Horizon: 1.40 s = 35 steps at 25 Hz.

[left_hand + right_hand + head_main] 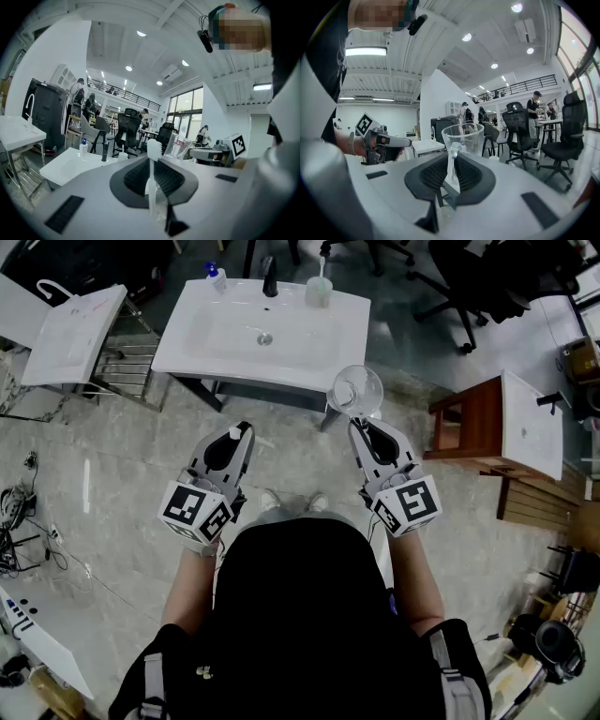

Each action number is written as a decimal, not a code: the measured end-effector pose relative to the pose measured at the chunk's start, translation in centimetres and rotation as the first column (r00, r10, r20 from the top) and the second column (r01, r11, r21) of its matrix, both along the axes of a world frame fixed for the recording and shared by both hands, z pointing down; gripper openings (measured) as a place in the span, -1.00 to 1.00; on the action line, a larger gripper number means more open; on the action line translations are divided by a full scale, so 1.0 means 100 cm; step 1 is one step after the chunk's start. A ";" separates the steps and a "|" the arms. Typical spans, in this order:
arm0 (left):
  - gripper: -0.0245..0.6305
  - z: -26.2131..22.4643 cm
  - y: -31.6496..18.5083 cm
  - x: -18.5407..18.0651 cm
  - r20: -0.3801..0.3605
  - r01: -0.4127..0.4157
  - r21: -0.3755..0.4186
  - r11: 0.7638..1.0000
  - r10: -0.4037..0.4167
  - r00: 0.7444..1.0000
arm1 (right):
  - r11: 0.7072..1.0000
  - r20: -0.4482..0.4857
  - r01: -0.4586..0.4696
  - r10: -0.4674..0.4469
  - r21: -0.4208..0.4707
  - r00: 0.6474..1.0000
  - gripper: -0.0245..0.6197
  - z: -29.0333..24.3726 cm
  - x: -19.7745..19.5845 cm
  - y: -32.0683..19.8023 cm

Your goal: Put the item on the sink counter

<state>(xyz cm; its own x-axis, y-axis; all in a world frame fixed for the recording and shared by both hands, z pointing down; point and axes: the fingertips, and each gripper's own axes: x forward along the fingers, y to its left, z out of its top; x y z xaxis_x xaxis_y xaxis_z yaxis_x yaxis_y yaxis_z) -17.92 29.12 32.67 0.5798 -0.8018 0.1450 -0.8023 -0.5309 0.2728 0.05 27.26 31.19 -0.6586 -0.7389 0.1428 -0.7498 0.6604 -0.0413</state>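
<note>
My left gripper (pixel 238 435) is shut on a white toothbrush (pixel 153 154), whose head sticks up past the fingertips. My right gripper (pixel 360 425) is shut on the handle of a clear glass cup (pixel 356 390); the cup (pixel 463 135) stands upright beyond the jaws. Both grippers hang side by side over the floor, short of the white sink counter (pixel 202 351). The counter (pixel 65 168) also shows low at the left in the left gripper view, still some way off.
On the counter's back edge stand a soap bottle (pixel 217 277), a black faucet (pixel 270 277) and a cup holding a toothbrush (pixel 319 289). A second white basin (pixel 75 334) leans at the left. A wooden cabinet (pixel 487 423) stands at the right. Office chairs stand behind.
</note>
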 end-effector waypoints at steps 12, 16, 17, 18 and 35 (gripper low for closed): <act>-0.81 0.003 -0.015 -0.028 -0.012 -0.029 0.008 1.000 0.030 0.999 | 1.000 0.022 -0.029 0.029 -0.006 0.999 -0.76 0.001 -0.025 -0.011; -0.81 0.005 -0.022 -0.046 -0.013 -0.042 0.018 0.999 0.042 0.999 | 0.997 0.016 -0.073 0.073 -0.013 0.997 -0.76 0.006 -0.034 -0.019; -0.81 0.006 -0.024 -0.051 -0.016 -0.044 0.020 0.999 0.045 0.999 | 0.996 0.011 -0.083 0.083 -0.014 0.996 -0.76 0.007 -0.036 -0.021; -0.81 0.008 -0.027 -0.054 -0.021 -0.047 0.020 0.999 0.047 0.999 | 0.996 0.004 -0.093 0.093 -0.014 0.996 -0.76 0.007 -0.036 -0.023; -0.81 0.026 -0.107 -0.041 -0.003 -0.005 -0.014 1.000 0.005 1.000 | 0.994 0.007 -0.099 0.100 -0.034 0.995 -0.76 0.023 -0.003 -0.116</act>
